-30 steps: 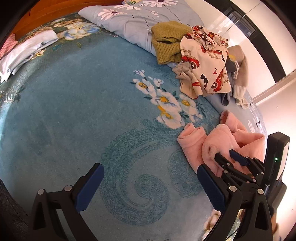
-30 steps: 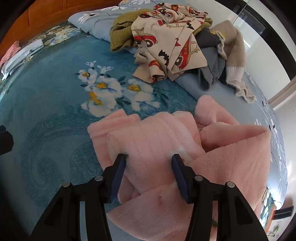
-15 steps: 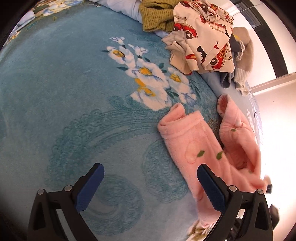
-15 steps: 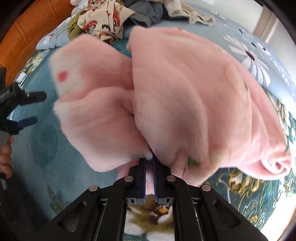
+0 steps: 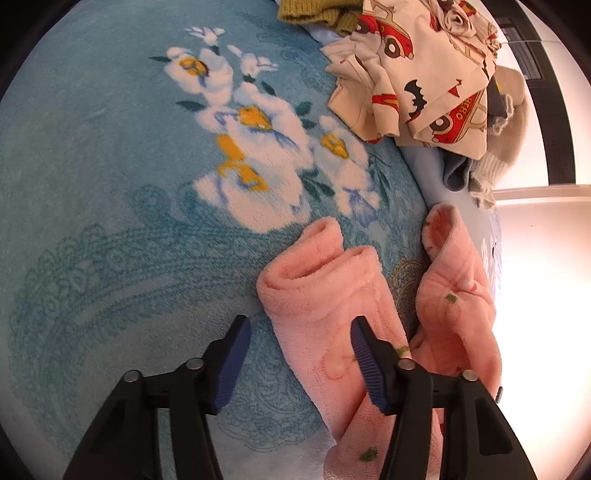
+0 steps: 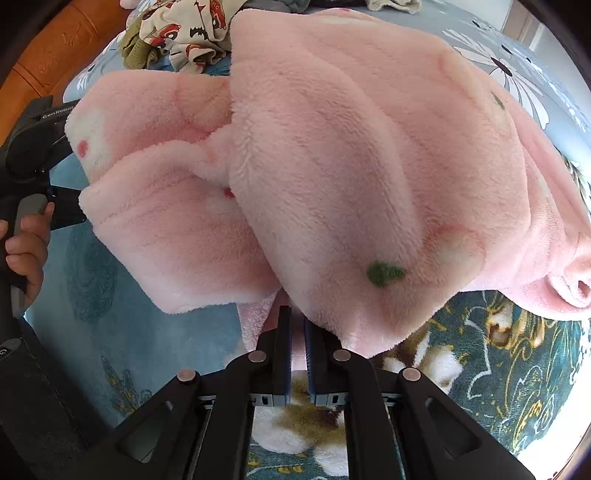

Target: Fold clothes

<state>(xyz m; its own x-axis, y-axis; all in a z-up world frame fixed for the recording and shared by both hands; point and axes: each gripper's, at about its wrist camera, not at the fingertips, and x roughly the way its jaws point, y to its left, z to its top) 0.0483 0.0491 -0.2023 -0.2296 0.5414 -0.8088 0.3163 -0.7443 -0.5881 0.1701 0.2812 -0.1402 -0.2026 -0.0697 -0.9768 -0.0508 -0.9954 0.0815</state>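
The pink fleece garment (image 5: 325, 314) lies on the blue floral blanket (image 5: 110, 184), at the lower right of the left wrist view. It looks like a pair of trousers: two tube-like legs run side by side, their long axis going from the bottom of that view up toward the pile of clothes, with both cuffs open at the far end. The nearer leg lies fairly flat; the other is rumpled and stands up beside it.

The left gripper (image 5: 301, 363) points steeply down at the nearer leg. Its jaws are closing, with the edge of that leg between them; the right pad rests on the fleece while the left pad is apart from it, over bare blanket. The right gripper (image 6: 297, 347) is clamped on a pinch of the same pink fleece, which bulges up and fills most of the right wrist view. A hand (image 6: 24, 247) holds the left gripper's handle at that view's left edge.

Beyond the cuffs lies a heap of unfolded clothes: a cream car-print garment (image 5: 417, 81), an olive knit (image 5: 314, 14) and a beige knit (image 5: 506, 122). A wooden headboard (image 6: 55, 48) rises behind the bed.
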